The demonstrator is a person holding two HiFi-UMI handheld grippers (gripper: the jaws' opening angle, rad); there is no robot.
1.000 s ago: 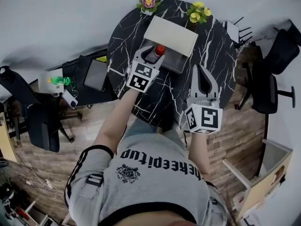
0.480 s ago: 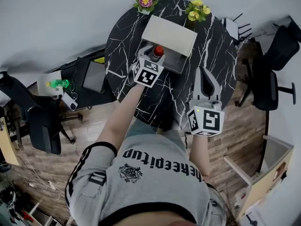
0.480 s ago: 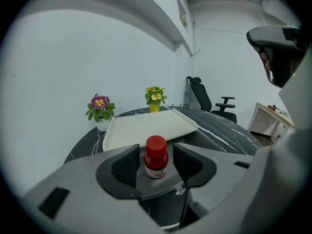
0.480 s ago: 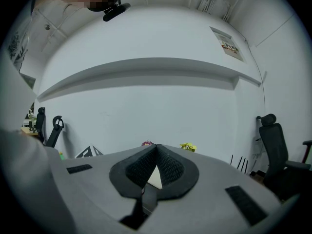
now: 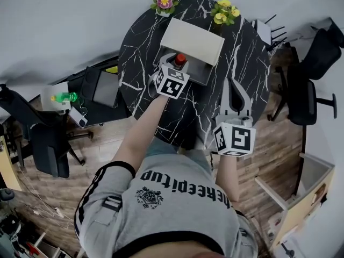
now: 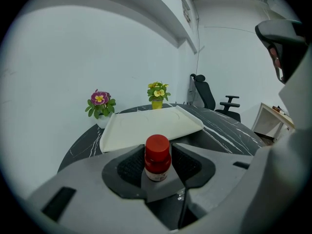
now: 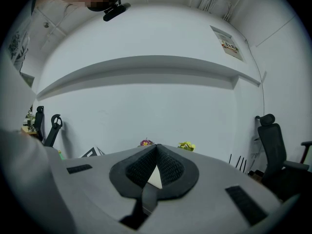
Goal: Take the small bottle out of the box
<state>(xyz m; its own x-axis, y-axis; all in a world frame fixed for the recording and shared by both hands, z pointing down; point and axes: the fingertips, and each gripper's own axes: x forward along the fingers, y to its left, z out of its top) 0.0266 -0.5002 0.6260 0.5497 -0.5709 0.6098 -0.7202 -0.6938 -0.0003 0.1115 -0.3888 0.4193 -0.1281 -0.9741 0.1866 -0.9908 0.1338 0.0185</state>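
Note:
A small bottle (image 5: 180,59) with a red cap stands at the near left corner of the open grey box (image 5: 201,70) on the round black marble table (image 5: 250,52). The box's cream lid (image 5: 193,40) lies open behind it. My left gripper (image 5: 177,64) reaches over the box's near edge. In the left gripper view the bottle (image 6: 157,159) stands upright between the dark pads (image 6: 127,168), which are closing and touch both its sides. My right gripper (image 5: 233,81) hovers over the table's near right part, shut with nothing in it, its tips (image 7: 156,148) meeting.
A purple flower pot (image 5: 165,1) and a yellow one (image 5: 226,13) stand at the table's far edge. A low desk to the left carries a dark tablet (image 5: 106,87) and a green bottle (image 5: 65,97). Office chairs (image 5: 309,95) stand to the right and left.
My left gripper has moved forward toward the box, so its jaws now reach further around the bottle. The right gripper has shifted slightly forward.

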